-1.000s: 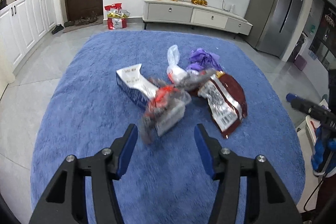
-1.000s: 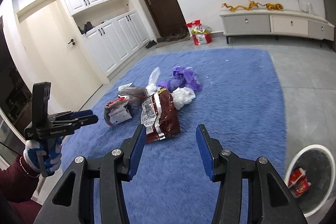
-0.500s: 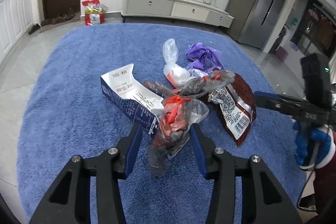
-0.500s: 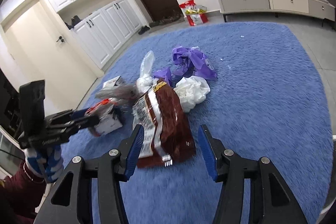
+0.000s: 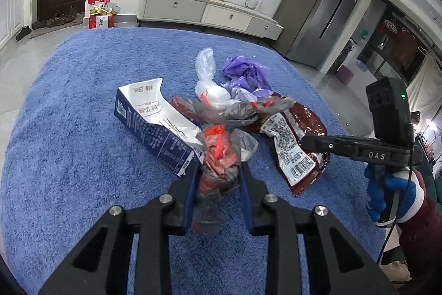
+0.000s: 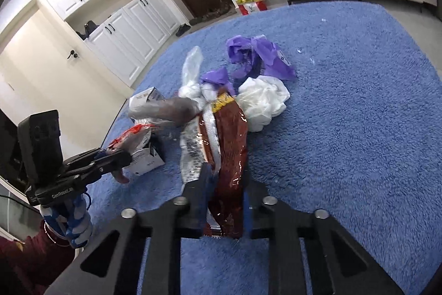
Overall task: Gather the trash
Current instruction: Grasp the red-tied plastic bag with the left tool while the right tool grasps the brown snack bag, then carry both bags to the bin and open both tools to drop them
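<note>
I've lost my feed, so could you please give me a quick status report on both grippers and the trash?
Left gripper just closed on grey-and-red plastic bag. Right gripper just closed on dark red snack wrapper. Carton, purple bags, white bag remain on rug.

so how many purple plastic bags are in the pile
2. A large purple bag lies at the pile's far end; a smaller purple piece sits just nearer, beside the white bag. More may be hidden underneath.

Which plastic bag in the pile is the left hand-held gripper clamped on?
The greyish bag with red contents, nearest the camera, between the left hand-held gripper pads. The clear and purple bags lie untouched behind.
</note>
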`<control>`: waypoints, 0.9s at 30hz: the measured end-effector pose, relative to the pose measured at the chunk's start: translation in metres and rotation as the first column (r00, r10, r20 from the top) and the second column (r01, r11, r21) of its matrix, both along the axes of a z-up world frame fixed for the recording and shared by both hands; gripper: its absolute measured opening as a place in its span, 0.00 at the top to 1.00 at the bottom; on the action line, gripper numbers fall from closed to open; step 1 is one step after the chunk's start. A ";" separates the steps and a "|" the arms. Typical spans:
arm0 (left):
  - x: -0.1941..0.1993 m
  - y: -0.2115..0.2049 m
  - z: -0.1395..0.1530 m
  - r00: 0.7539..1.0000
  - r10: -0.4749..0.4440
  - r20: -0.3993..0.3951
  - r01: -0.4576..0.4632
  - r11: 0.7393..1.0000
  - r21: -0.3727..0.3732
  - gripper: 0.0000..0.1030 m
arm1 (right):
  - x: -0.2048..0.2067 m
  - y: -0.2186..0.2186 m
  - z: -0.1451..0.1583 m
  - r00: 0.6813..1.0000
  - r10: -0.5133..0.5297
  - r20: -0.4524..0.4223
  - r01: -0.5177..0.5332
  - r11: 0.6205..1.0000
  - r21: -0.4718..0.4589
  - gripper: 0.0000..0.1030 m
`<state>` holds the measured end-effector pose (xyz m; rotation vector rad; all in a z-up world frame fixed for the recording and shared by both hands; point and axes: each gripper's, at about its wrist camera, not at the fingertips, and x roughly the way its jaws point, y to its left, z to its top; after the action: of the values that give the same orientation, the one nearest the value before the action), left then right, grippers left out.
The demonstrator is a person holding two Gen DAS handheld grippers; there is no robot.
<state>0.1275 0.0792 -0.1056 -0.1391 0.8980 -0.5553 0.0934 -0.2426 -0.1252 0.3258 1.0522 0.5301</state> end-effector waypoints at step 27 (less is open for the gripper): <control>-0.073 -0.015 0.015 0.999 -0.006 -0.035 0.006 1.000 0.001 0.74 | -0.088 -0.055 0.044 0.992 -0.029 0.120 0.030 0.999 -0.014 0.95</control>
<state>0.0541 0.0641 -0.0901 -0.1460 0.9326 -0.5593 0.0054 -0.2974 -0.0816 0.2917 0.9339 0.5085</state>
